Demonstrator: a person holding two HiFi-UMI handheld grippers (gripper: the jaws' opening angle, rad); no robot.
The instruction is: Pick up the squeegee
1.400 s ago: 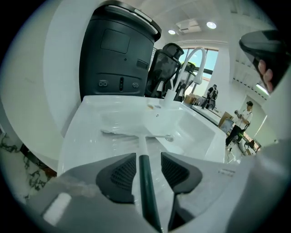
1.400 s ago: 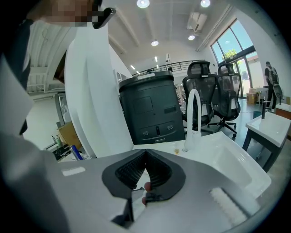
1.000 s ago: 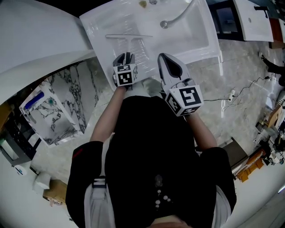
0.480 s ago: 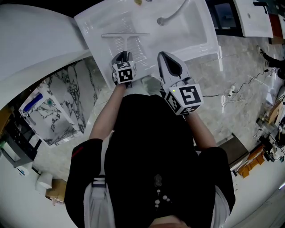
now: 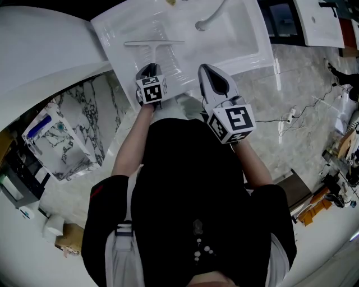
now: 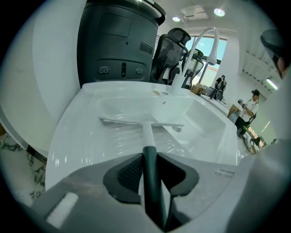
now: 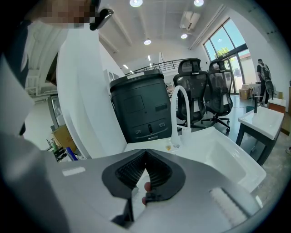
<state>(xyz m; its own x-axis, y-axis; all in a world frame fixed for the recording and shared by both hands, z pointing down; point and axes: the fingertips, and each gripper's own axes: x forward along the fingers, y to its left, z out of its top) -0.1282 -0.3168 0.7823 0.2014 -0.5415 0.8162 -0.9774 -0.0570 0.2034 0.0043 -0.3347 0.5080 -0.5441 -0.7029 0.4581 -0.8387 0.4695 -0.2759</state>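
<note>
The squeegee point(image 5: 155, 47) lies on the ribbed drainer of a white sink point(image 5: 120, 33), white blade away from me and dark handle point(image 6: 150, 177) toward me. My left gripper point(image 5: 149, 72) sits over the handle end. In the left gripper view the handle runs between the pads point(image 6: 149, 157); the jaws are closing and their tips touch it on both sides. My right gripper point(image 5: 212, 75) hovers to the right at the sink's near edge, apart from the squeegee. Its pads point(image 7: 145, 154) meet at the tips with nothing between them.
A curved faucet point(image 5: 215, 15) stands at the back of the basin point(image 5: 238, 39). A dark bin point(image 6: 119, 43) and office chairs point(image 7: 205, 91) stand behind the sink. A marble-patterned box point(image 5: 61, 143) sits on the floor at the left, and cables point(image 5: 303, 117) lie at the right.
The left gripper's jaws have drawn in around the squeegee handle. Both hands stay about where they were, and the squeegee has not moved.
</note>
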